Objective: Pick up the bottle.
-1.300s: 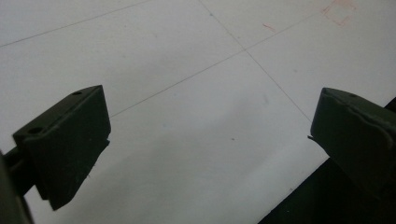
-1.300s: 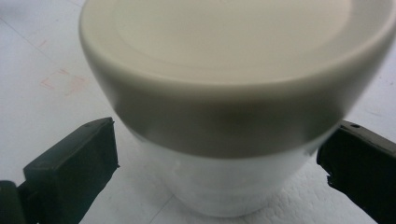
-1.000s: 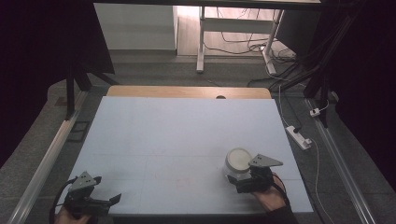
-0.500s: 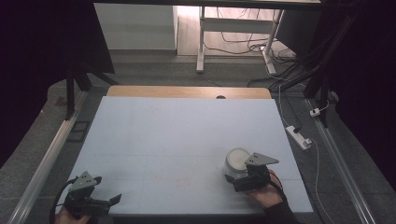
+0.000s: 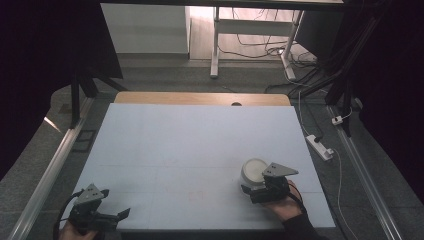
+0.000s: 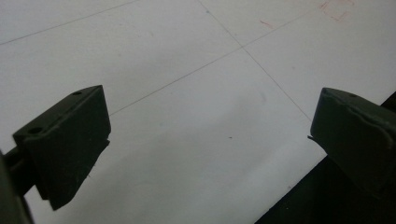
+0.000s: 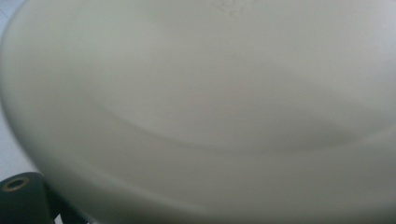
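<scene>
One white bowl [image 5: 254,171] sits against the right gripper [image 5: 260,192], grip unclear; left gripper [image 5: 117,215] gapes wide.

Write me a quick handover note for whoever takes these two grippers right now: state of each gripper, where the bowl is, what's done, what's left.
Left gripper: open, holding nothing, at the near left corner of the table.
Right gripper: at the near side of the white bowl, right up against it; whether its jaws have closed on the rim cannot be told.
Bowl: on the table's near right part; the right gripper view shows its pale wall very close.
Done: right gripper brought to the bowl.
Left: confirm the grip, then probably lift or move the bowl; left gripper is free to help.
</scene>
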`<state>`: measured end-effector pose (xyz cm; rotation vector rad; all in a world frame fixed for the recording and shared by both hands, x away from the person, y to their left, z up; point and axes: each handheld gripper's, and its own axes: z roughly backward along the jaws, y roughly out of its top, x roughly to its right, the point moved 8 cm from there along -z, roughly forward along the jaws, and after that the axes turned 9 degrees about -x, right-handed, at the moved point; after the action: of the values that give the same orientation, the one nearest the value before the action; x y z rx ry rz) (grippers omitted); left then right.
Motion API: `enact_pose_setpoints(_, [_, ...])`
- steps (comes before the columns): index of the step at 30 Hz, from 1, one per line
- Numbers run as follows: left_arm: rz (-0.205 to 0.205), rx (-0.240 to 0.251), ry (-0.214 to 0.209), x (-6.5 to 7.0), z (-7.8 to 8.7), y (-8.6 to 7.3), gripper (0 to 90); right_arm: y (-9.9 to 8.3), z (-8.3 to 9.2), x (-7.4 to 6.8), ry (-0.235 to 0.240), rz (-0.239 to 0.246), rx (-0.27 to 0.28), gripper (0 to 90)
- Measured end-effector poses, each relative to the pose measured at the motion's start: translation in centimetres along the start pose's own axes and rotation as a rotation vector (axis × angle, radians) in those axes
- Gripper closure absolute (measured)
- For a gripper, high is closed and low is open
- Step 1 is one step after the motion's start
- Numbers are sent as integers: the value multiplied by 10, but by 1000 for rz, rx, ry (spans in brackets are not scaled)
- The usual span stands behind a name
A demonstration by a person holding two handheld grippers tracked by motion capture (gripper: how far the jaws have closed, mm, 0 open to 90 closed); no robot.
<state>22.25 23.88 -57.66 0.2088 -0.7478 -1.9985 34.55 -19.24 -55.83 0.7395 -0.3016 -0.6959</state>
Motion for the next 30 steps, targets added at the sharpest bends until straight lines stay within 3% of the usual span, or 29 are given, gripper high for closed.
enact_pose_setpoints(13, [0,1,-1,0,0,0,0,2,0,-1,-12,13,-11,66])
enact_pose_setpoints(30, [4,0,-2,0,0,0,0,18,7,-11,42,28,26,67])
